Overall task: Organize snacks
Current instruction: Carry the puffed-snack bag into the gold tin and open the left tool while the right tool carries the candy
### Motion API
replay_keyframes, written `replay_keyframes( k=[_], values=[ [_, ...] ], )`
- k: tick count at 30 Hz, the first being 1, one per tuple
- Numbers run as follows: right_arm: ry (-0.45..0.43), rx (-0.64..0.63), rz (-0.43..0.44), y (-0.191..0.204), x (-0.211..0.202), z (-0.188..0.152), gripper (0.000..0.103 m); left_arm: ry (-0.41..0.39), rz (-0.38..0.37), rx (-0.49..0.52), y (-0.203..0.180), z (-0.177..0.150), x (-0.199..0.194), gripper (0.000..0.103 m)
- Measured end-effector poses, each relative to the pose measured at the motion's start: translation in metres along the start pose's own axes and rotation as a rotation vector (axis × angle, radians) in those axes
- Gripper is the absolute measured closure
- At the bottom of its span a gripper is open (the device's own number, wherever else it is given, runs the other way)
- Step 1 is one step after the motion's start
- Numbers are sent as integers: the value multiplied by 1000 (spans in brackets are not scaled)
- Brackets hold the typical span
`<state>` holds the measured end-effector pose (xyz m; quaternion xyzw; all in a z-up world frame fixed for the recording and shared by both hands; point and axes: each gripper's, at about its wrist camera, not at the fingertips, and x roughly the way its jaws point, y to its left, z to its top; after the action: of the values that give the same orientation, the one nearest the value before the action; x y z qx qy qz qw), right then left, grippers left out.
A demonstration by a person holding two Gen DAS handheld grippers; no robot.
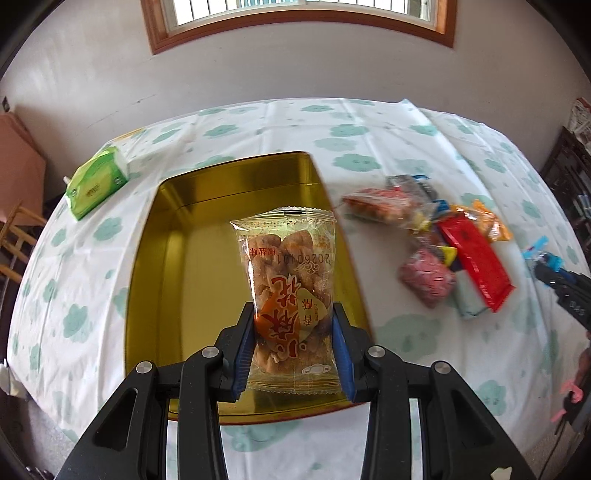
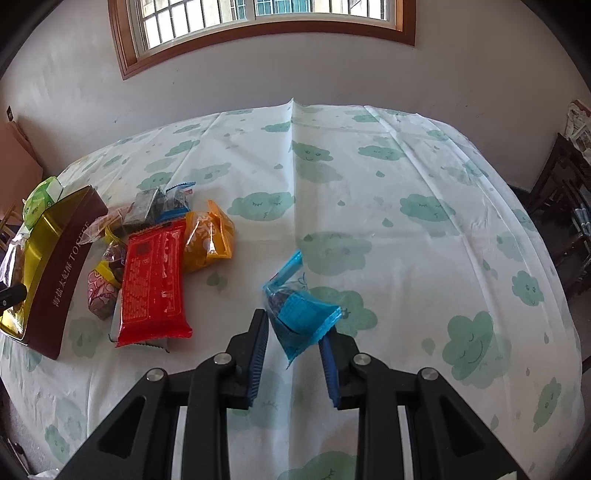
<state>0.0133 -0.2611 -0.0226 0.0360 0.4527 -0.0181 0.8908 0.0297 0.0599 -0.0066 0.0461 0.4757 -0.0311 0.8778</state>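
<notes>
A lived-in home, probably a dining room: a wood-framed window (image 2: 258, 22) in a plain wall, a cloud-print tablecloth (image 2: 388, 206) over the surface, a wooden chair (image 1: 16, 236) beside it.

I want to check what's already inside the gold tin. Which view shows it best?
The left wrist view: it looks down into the gold tin, showing bare floor behind the held snack packet. The right wrist view shows only its outer wall at the left edge.

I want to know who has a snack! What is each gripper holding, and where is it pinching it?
The left gripper pinches the clear snack packet by its lower sides. The right gripper pinches the blue packet by its lower end.
</notes>
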Motion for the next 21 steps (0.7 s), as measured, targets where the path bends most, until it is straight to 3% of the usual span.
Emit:
replay_keyframes(
  k=[10, 21],
  values=[
    [-36, -34, 9, 23, -21, 11, 75, 41, 59, -39, 39, -8, 19, 68],
    [-59, -130, 107, 94, -36, 26, 75, 76, 94, -48, 63, -17, 32, 68]
  ],
)
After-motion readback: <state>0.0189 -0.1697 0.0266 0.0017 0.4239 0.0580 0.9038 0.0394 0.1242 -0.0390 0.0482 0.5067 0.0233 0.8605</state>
